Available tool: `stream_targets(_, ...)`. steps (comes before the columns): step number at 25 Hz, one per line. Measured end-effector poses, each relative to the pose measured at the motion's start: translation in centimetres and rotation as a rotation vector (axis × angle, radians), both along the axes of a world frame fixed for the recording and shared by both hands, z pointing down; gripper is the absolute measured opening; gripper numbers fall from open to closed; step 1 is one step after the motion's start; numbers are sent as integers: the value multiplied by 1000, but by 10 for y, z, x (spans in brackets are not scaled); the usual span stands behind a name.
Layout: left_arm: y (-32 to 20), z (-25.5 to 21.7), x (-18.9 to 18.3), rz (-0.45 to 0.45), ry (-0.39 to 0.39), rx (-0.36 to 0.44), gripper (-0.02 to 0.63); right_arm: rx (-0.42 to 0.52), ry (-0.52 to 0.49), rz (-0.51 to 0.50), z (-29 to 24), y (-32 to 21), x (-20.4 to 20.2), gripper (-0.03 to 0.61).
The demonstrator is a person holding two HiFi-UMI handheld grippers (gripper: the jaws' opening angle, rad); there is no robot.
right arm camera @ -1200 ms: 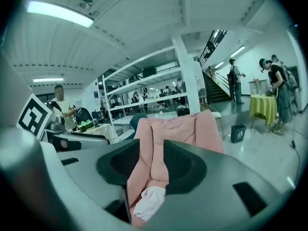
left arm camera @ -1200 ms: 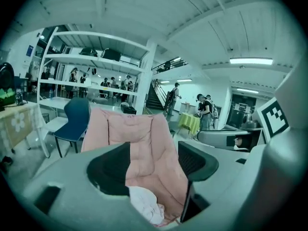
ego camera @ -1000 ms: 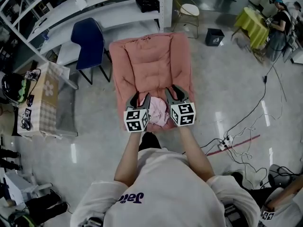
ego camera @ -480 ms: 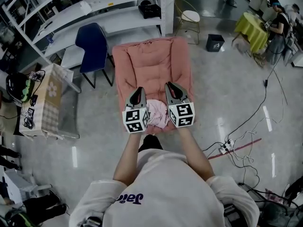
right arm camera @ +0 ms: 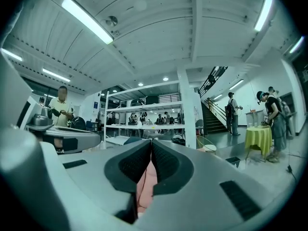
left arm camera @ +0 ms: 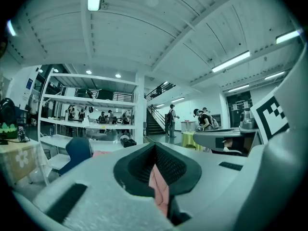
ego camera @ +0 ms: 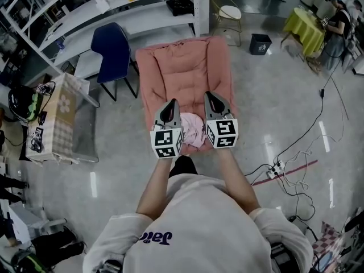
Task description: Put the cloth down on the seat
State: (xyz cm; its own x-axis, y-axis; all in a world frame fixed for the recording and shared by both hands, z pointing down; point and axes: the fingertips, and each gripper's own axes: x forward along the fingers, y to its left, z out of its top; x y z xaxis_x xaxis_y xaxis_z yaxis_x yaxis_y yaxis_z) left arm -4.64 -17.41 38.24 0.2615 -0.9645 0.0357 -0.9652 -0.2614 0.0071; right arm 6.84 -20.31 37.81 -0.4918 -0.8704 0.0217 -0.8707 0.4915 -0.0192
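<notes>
A crumpled pink cloth lies at the front edge of the salmon-pink cushioned seat, between my two grippers. My left gripper is at the cloth's left side and my right gripper at its right; both point forward over the seat with jaws together. In the left gripper view a fold of the pink cloth sits pinched between the closed pads of the left gripper. The right gripper view likewise shows pink cloth caught in the shut right gripper. Both gripper cameras look out level across the room.
A blue chair stands left of the seat, with white shelving behind. A small table with a checked cover is at the far left. A black bin, a round stool and floor cables lie to the right.
Both grippers' jaws stood apart around the cloth a second ago and are now closed on it. The grippers have shifted slightly forward over the seat.
</notes>
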Motion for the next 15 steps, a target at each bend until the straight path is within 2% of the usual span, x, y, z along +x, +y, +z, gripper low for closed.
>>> stream_targets(11,-5,11,-12,12,46,-34,14,-21,6,-4,10,-7,-9,20)
stream_targets(15,-15,16,-18,21,109,-63,14,-41,16,-8,18,-16,-14,20)
